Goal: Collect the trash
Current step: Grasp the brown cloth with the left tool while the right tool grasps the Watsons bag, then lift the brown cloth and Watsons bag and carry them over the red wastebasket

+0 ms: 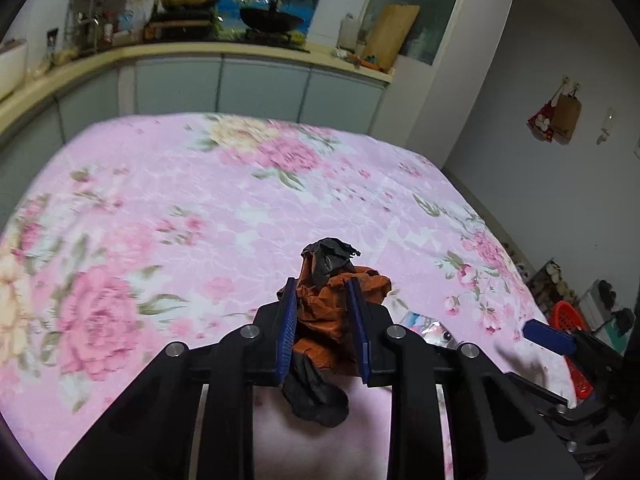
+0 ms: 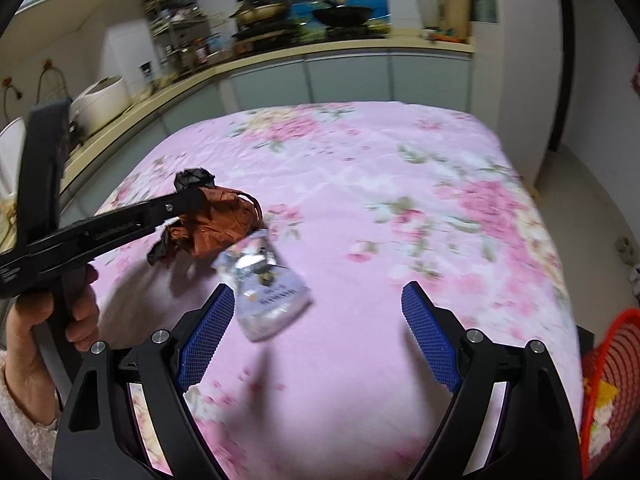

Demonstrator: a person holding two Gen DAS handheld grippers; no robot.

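Note:
My left gripper (image 1: 323, 286) is shut on a crumpled orange-and-black plastic wrapper (image 1: 332, 304) and holds it above the pink floral tablecloth (image 1: 160, 200). The same wrapper (image 2: 218, 222) shows in the right wrist view, clamped in the left gripper (image 2: 200, 196) at the left. A silver and white foil packet (image 2: 266, 292) lies on the cloth just in front of my right gripper (image 2: 318, 294), nearer its left finger. The right gripper is wide open and empty. In the left wrist view the packet (image 1: 426, 326) peeks out to the right of the left fingers.
A red plastic basket (image 2: 612, 380) with some trash in it stands off the table's right edge, also in the left wrist view (image 1: 568, 320). A kitchen counter (image 2: 280, 56) with pans and a rice cooker (image 2: 100, 98) runs behind the table.

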